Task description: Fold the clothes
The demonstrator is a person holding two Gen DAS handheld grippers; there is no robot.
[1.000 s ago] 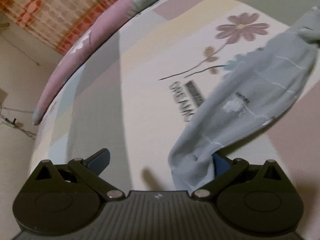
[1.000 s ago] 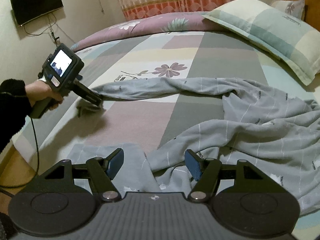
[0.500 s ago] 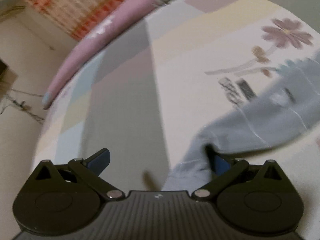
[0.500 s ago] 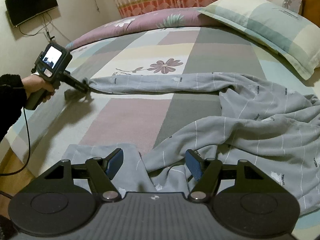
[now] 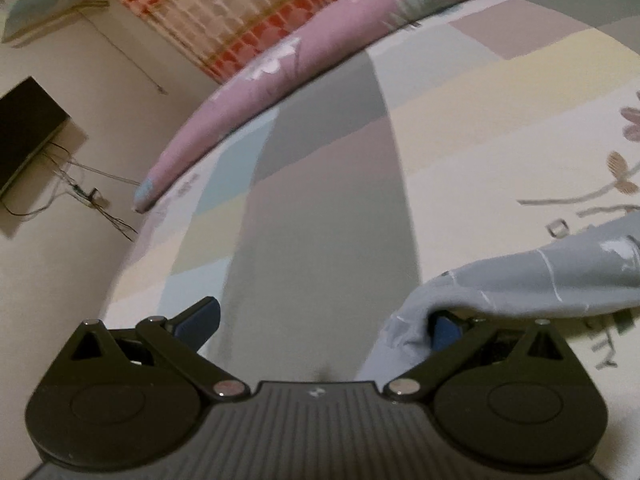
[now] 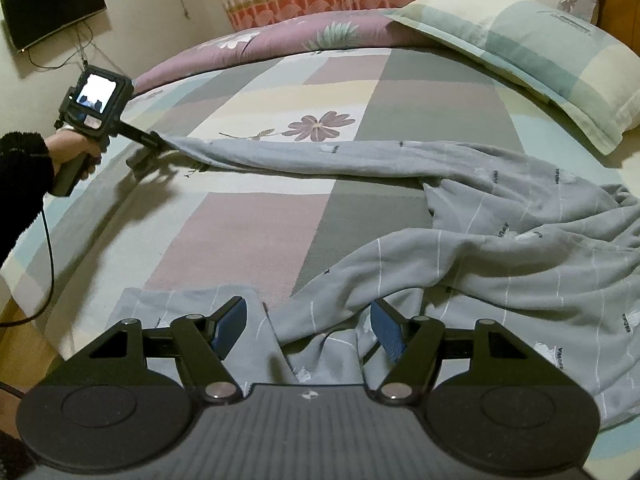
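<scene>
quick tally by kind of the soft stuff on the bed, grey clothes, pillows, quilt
grey garment: 1, as far as the folds show, one end draped over a finger of the left gripper
pillows: 2, a checked pillow and a small pillow behind it
purple quilt: 1
total: 4

- The left wrist view sits low and close over the bed sheet [image 5: 320,240], facing the curtain [image 5: 224,12] and wall
- The right wrist view looks from the bed's near edge toward the pillow [image 6: 520,40]
- Both share the grey garment [image 6: 500,240] and flower print [image 6: 320,125]
</scene>
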